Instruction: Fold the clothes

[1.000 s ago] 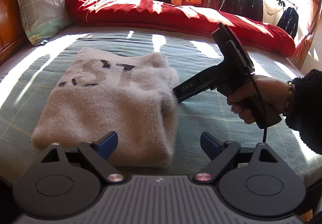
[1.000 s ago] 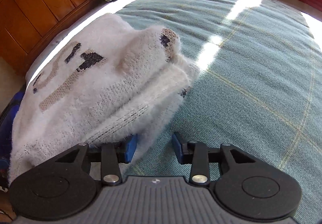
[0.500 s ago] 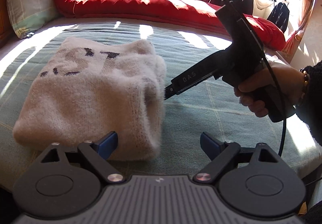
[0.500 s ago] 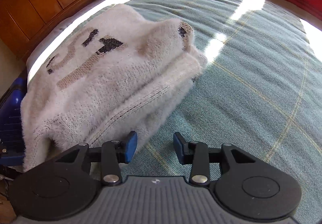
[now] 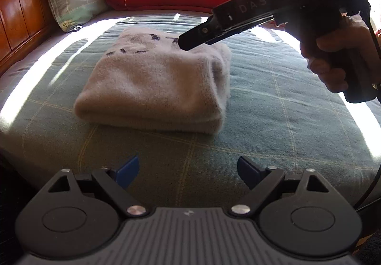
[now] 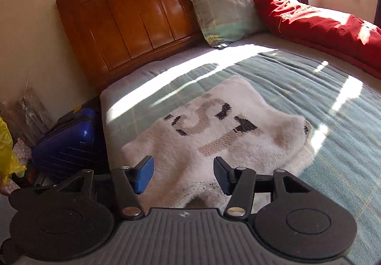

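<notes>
Fluffy white sweater (image 5: 154, 84) is lying folded on the green bed (image 5: 273, 127); left hand-held gripper (image 5: 188, 171) is hanging spread and empty, right hand-held gripper (image 6: 182, 174) is opening above it, gripping nothing.

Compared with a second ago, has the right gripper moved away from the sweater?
Yes. The right gripper has lifted off the folded white sweater; the wooden headboard, barely visible before, now fills the upper view. Its jaws are opening with nothing between them.
</notes>
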A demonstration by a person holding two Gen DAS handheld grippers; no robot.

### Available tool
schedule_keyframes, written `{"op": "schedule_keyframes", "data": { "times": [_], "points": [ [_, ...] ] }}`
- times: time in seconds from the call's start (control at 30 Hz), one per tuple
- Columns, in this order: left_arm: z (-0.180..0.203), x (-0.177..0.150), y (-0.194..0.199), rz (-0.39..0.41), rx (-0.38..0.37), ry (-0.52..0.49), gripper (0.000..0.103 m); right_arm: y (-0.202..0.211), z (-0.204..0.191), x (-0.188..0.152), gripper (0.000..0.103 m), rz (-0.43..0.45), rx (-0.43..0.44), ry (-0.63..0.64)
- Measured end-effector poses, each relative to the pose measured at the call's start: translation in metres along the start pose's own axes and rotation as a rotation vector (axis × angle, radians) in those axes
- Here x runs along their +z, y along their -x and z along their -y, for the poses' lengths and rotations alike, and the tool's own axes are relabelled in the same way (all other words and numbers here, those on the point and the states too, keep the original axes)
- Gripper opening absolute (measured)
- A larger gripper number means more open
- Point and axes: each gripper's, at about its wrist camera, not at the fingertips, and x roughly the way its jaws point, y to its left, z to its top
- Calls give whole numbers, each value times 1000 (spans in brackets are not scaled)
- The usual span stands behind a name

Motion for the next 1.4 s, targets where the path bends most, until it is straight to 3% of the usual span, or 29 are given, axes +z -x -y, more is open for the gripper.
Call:
{"op": "schedule_keyframes", "data": {
  "times": [0.17,0.33,0.47,0.6,0.8,0.87,1.0,1.1,1.27,1.4],
  "points": [
    [-8,-17,3,-12,23,41,89,-32,-18,-20,61,-115,-111,211],
    [-23,-26,3,1,23,96,89,-22,-20,-16,61,-137,-119,223],
    [-24,-29,4,23,26,110,89,-14,-34,-7,64,-81,-67,230],
    [-25,-27,8,49,42,108,89,-37,-40,-21,67,-166,-111,288],
    [-30,-23,14,99,88,116,90,-21,-37,-10,70,-115,-89,195],
    [-30,-20,15,109,112,115,91,-22,-33,-5,75,-107,-93,178],
    [-27,-14,19,128,156,113,95,-35,-23,-19,78,-192,-155,165],
    [-24,-11,23,152,191,99,96,-20,-26,-22,84,-200,-137,114],
    [-7,0,31,192,343,62,102,15,-30,-28,88,-197,-170,45],
    [-2,6,44,214,318,87,102,40,-33,-38,91,-193,-219,4]
  ]
}}
